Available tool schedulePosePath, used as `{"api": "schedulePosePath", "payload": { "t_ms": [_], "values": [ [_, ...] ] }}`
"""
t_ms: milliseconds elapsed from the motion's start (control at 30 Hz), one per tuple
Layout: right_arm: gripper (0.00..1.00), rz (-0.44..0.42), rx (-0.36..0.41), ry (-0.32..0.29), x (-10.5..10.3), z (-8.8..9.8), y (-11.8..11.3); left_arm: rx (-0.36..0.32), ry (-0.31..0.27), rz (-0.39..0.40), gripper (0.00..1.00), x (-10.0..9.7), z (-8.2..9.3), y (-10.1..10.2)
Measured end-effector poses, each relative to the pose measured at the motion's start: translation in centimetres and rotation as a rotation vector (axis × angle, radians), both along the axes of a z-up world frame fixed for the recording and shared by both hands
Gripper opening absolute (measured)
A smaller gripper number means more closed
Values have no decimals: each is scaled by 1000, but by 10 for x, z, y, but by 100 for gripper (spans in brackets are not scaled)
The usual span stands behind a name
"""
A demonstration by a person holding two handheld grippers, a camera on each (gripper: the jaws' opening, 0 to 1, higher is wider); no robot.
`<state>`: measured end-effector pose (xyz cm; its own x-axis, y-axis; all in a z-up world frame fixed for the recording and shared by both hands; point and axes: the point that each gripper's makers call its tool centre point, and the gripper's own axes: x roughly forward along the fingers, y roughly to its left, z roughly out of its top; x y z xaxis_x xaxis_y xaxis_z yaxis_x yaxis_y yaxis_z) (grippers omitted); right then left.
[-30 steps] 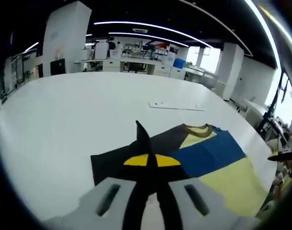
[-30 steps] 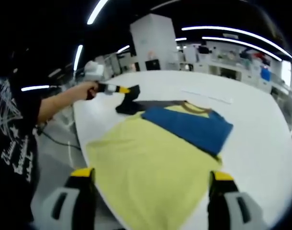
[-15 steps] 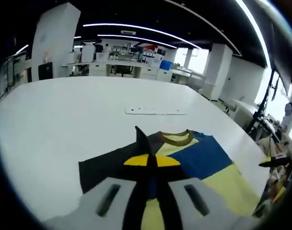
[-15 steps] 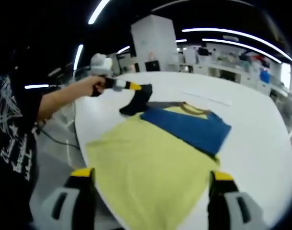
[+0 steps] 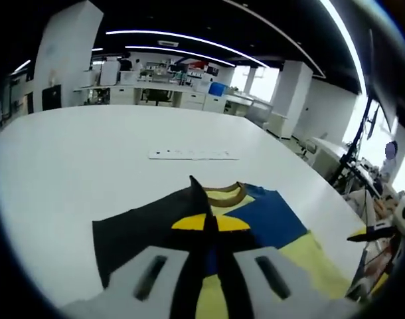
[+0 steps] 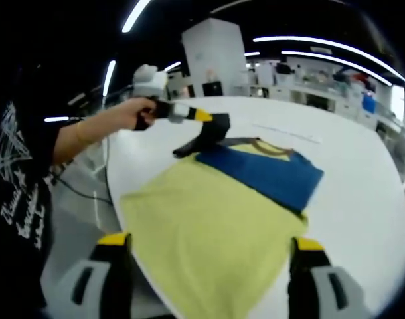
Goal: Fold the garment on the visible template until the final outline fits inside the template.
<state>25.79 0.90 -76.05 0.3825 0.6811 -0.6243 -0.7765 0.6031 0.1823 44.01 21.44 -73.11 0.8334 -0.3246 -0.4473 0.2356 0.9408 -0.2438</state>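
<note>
left gripper [image 5: 204,222] is clamped on the dark sleeve [image 5: 139,226] of the shirt [image 6: 216,219], holding it lifted off the white table [image 5: 76,159]; rest of the yellow and blue shirt lies flat by the table edge; right gripper [image 6: 206,249] jaws are spread wide over the yellow hem, gripping nothing

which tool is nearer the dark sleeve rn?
Left. The left tool is shut on the dark sleeve, lifting it off the table. The right tool is open, back at the yellow hem, far from the sleeve.
</note>
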Motion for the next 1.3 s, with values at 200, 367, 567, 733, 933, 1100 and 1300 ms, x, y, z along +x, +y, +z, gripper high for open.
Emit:
{"api": "schedulePosePath", "payload": {
  "t_ms": [200, 367, 567, 733, 933, 1100, 1300],
  "values": [
    [99, -6, -6, 3, -1, -1, -3, 0, -1, -46, 0, 6, 1, -21],
    [99, -13, -12, 11, -3, -3, -8, -28, -7, -68, 0, 13, 1, -35],
    [99, -20, -11, 15, -2, -5, -10, -66, -27, -101, 0, 15, 3, -54],
    [99, -23, -12, 25, -3, -8, -11, -75, -25, -123, 0, 17, -2, -67],
    [99, -21, -15, 32, -5, -11, -13, -105, -32, -143, 0, 18, -1, -80],
    [99, -29, -15, 35, -4, -13, -14, -132, -47, -162, 0, 18, 0, -94],
    [99, -31, -12, 37, -4, -16, -14, -201, -81, -195, 0, 17, 3, -111]
  ]
}}
